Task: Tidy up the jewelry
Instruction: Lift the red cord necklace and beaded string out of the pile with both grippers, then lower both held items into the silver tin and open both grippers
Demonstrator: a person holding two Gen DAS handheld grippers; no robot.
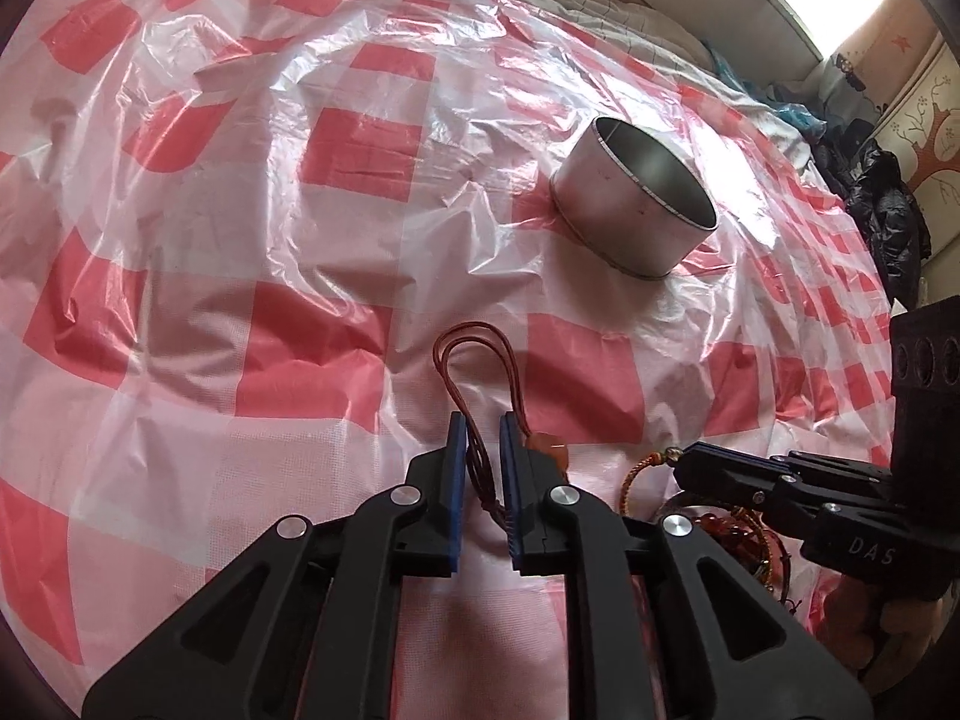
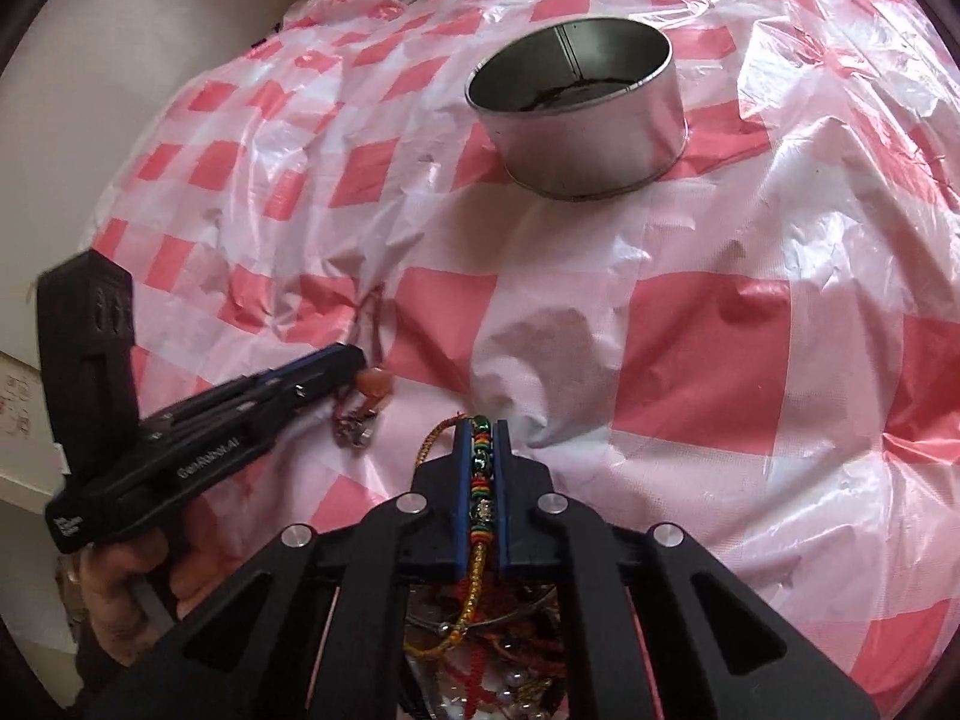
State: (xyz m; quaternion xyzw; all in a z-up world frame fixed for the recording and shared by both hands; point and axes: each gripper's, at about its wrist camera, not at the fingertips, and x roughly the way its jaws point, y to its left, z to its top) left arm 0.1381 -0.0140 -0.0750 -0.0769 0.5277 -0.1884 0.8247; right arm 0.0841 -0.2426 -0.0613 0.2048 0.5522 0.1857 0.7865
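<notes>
- Your left gripper [image 1: 478,462] is clamped on the red cord necklace [image 1: 474,360], ready for the tin [image 1: 636,204].
- Your right gripper [image 2: 481,468] is pinching the beaded bracelet [image 2: 482,468], lifting it clear of the pile [image 2: 480,660].

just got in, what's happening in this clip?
A person is sorting jewelry on a bed covered with a red-checked plastic sheet, one handheld gripper per hand. The left gripper is shut on a brown cord necklace with an orange bead. The right gripper is shut on a beaded bracelet above a jewelry pile. The open metal tin sits farther back; something dark lies at its bottom.
</notes>
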